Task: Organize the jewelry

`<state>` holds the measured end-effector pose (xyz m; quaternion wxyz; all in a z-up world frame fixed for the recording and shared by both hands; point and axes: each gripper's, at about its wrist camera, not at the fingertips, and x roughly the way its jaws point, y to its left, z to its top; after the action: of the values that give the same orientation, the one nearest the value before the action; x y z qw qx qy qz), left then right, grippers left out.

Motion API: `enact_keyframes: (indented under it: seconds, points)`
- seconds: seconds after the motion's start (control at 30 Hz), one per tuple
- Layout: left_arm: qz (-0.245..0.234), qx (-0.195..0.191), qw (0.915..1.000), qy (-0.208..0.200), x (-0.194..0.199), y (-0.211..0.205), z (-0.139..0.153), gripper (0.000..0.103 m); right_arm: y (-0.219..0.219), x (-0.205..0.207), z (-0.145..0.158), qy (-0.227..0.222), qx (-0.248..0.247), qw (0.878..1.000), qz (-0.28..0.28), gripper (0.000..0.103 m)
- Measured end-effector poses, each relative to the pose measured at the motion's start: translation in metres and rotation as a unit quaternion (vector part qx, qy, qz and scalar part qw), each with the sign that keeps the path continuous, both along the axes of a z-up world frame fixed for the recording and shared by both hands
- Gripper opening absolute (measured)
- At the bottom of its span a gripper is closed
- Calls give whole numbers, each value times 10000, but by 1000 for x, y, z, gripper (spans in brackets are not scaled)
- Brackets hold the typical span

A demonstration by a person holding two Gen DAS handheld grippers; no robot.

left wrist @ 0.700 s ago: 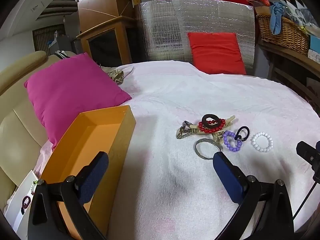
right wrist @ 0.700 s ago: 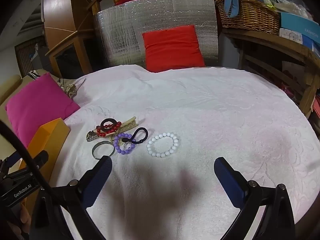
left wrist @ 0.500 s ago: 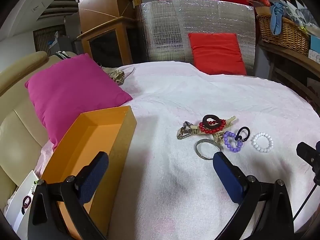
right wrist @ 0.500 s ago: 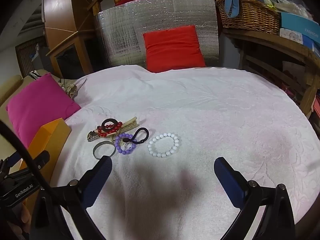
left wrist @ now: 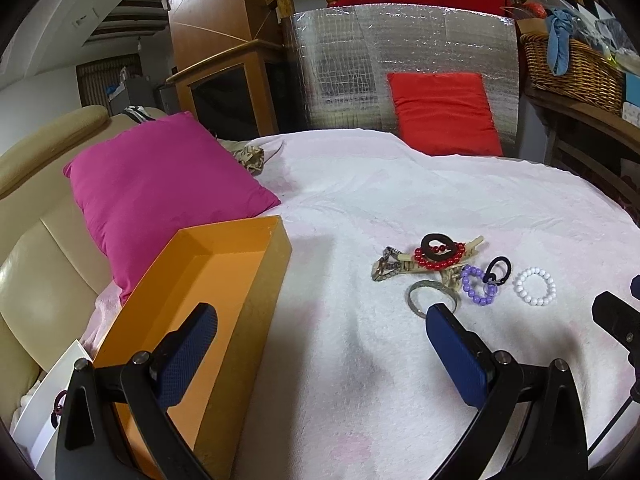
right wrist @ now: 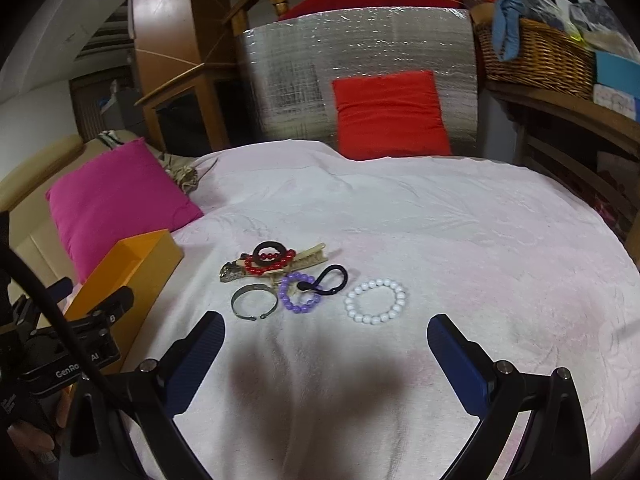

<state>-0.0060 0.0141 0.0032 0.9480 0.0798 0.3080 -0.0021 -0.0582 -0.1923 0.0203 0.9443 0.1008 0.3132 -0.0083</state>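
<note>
PROGRESS: 0 items boxed, orange box [left wrist: 224,276] bare inside | LEFT: left gripper [left wrist: 320,344] jaws wide, nothing held; box at its left finger | RIGHT: right gripper [right wrist: 324,348] jaws wide, nothing held; jewelry cluster [right wrist: 280,276] just ahead, white bead bracelet [right wrist: 376,301] nearest | REMAINING: all pieces.

A white-covered bed [right wrist: 440,240] carries clustered bracelets [right wrist: 376,301], an orange box [left wrist: 224,280] and a pink cushion [left wrist: 160,184].

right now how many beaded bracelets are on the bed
3. The white one lies alone at the right of the pile, the purple one sits under the black hair tie, and the red one rests on the clip behind. Others could hide beneath.
</note>
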Motion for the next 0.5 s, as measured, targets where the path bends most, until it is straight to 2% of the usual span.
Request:
enact_keyframes:
  seconds: [0.13, 0.5]
  points:
    - [47, 206, 9997, 73, -1, 3, 1, 103, 4, 1, -3, 56, 12, 10000, 60, 103]
    - [-6, 74, 9999, -67, -5, -2, 2, 103, 5, 1, -9, 219, -131, 9997, 38, 102]
